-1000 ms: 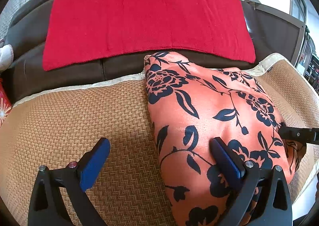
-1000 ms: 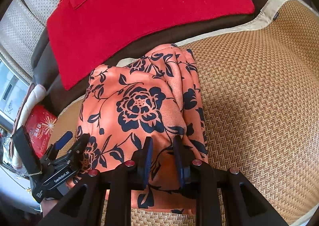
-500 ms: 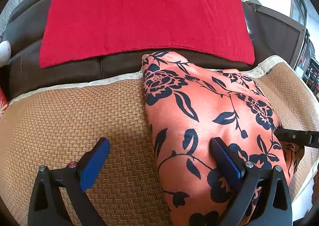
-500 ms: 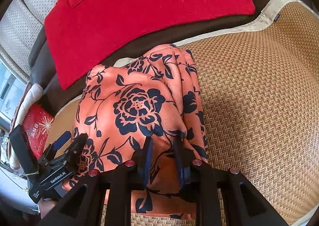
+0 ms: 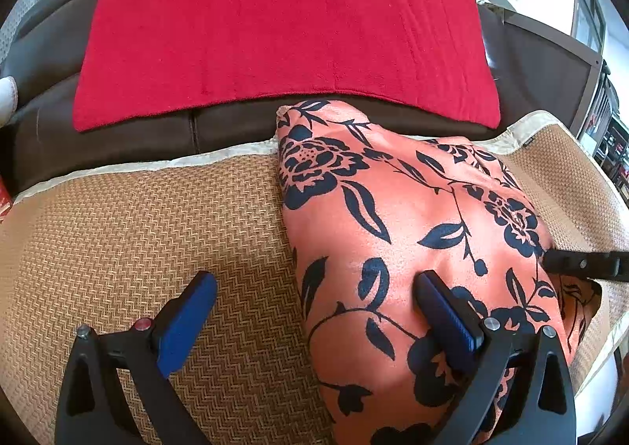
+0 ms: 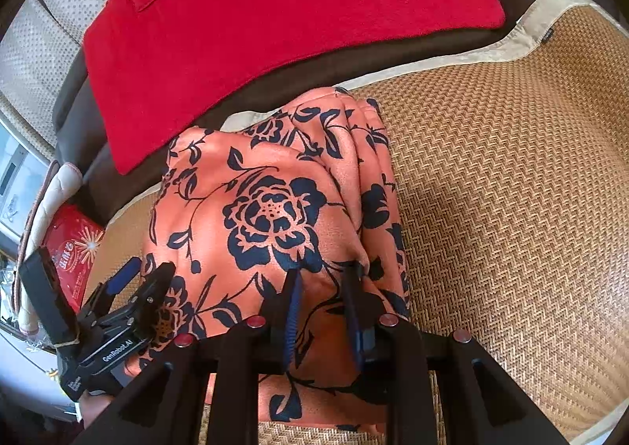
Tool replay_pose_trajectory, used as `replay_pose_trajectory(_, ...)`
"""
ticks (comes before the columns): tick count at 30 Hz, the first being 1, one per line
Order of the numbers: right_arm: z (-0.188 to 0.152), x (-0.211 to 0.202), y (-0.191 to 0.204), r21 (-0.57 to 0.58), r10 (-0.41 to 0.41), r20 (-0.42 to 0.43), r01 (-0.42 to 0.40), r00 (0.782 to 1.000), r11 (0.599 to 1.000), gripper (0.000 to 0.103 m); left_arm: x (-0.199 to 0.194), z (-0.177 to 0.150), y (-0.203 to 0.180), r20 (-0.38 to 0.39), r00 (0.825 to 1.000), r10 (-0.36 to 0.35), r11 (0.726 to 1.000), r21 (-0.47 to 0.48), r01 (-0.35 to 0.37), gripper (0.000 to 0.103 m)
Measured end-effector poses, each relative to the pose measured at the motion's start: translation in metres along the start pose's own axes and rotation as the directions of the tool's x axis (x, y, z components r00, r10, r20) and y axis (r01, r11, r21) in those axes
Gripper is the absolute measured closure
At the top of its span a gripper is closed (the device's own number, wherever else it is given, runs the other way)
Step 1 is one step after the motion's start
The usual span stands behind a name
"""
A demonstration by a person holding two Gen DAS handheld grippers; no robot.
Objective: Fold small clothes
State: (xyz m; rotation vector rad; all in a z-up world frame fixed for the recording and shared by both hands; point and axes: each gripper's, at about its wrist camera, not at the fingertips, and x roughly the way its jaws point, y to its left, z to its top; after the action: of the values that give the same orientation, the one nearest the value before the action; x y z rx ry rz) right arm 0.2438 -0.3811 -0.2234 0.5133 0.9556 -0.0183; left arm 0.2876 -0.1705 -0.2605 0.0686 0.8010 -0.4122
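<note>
An orange garment with dark blue flowers (image 5: 393,225) lies bunched and partly folded on a woven mat (image 5: 137,232). My left gripper (image 5: 314,299) is open wide. Its right pad (image 5: 444,311) rests on the cloth and its left pad (image 5: 188,319) hangs over bare mat, straddling the garment's left edge. In the right wrist view my right gripper (image 6: 322,299) is nearly closed, pinching a raised fold of the garment (image 6: 271,217) at its near edge. The left gripper (image 6: 147,274) shows there at the garment's lower left. The right gripper's tip (image 5: 582,266) pokes in at the cloth's right side.
A red towel (image 5: 283,24) drapes over the dark brown sofa back (image 5: 129,134) behind the mat. A red printed box (image 6: 74,248) and a pale cushion (image 6: 63,177) sit off the mat's left end. The mat (image 6: 511,189) stretches to the right of the garment.
</note>
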Motion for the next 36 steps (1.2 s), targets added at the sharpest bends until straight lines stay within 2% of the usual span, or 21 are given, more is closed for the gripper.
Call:
replay_pose_trajectory(2,0.004,-0.007,0.006,-0.004,-0.007,0.002,0.007,1.000,1.000,0.076,0.000,0.000,0.001,-0.003,1.000,-0.004,1.000,-0.002,0.004,0.001)
replay_pose_trajectory(5,0.019,-0.020,0.019,-0.037,0.001,0.061,0.001,0.998,0.999,0.076,0.001,0.000,0.001,-0.005,1.000,-0.008,1.000,-0.005,0.008,0.001)
replay_pose_trajectory(7,0.037,-0.024,0.027,-0.037,0.000,0.107,0.004,0.994,0.999,0.076,0.001,0.000,0.002,-0.008,1.000,-0.011,1.000,-0.008,0.011,0.001)
replay_pose_trajectory(9,0.055,-0.016,0.031,-0.028,-0.012,0.113,0.015,0.994,0.999,0.076,0.001,0.001,0.003,-0.011,1.000,-0.016,1.000,-0.010,0.016,0.001)
replay_pose_trajectory(12,0.080,0.013,0.032,-0.009,-0.047,0.077,0.048,0.996,0.999,0.076,0.001,0.000,0.004,-0.011,1.000,-0.020,1.000,-0.004,0.020,0.001)
replay_pose_trajectory(15,0.094,0.066,0.022,0.022,-0.096,-0.047,0.097,0.994,0.995,0.076,0.003,0.001,0.005,-0.015,0.999,-0.029,1.000,0.001,0.029,0.001)
replay_pose_trajectory(16,0.096,0.078,0.019,0.032,-0.101,-0.059,0.103,0.993,0.994,0.076,0.002,0.001,0.006,-0.016,0.999,-0.031,1.000,-0.001,0.031,0.001)
replay_pose_trajectory(19,0.102,0.069,0.029,0.021,-0.108,-0.035,0.108,0.994,0.994,0.076,0.001,0.002,0.007,-0.025,0.999,-0.039,0.999,-0.005,0.039,0.001)
replay_pose_trajectory(22,0.108,0.057,0.049,-0.023,-0.047,0.013,0.047,0.999,0.999,0.076,-0.005,0.004,0.009,-0.031,0.998,-0.057,0.998,-0.005,0.057,0.002)
replay_pose_trajectory(24,0.110,0.053,0.069,-0.065,0.024,0.040,-0.022,0.999,0.998,0.076,-0.011,0.004,0.011,-0.019,0.998,-0.067,0.998,0.006,0.067,0.002)
replay_pose_trajectory(26,0.111,0.057,0.093,-0.114,0.118,0.034,-0.114,0.992,0.987,0.076,-0.015,0.003,0.012,-0.014,0.997,-0.070,0.997,0.023,0.070,0.002)
replay_pose_trajectory(28,0.112,0.066,0.111,-0.141,0.174,0.007,-0.171,0.985,0.975,0.076,-0.016,0.000,0.013,-0.020,0.996,-0.082,0.996,0.037,0.083,0.002)
replay_pose_trajectory(31,0.113,0.100,0.128,-0.144,0.186,-0.085,-0.197,0.979,0.970,0.076,-0.016,-0.004,0.014,-0.026,0.995,-0.096,0.994,0.051,0.097,0.002)
replay_pose_trajectory(33,0.110,0.137,0.126,-0.105,0.124,-0.182,-0.144,0.976,0.984,0.078,-0.013,-0.005,0.019,-0.041,0.993,-0.114,0.993,0.035,0.116,0.002)
replay_pose_trajectory(34,0.107,0.145,0.125,-0.101,0.117,-0.193,-0.138,0.974,0.985,0.078,-0.011,-0.005,0.022,-0.050,0.990,-0.133,0.991,0.020,0.134,0.002)
replay_pose_trajectory(36,0.106,0.139,0.125,-0.084,0.140,-0.159,-0.154,0.977,0.984,0.078,-0.008,-0.005,0.027,-0.071,0.982,-0.175,0.985,-0.017,0.174,0.002)
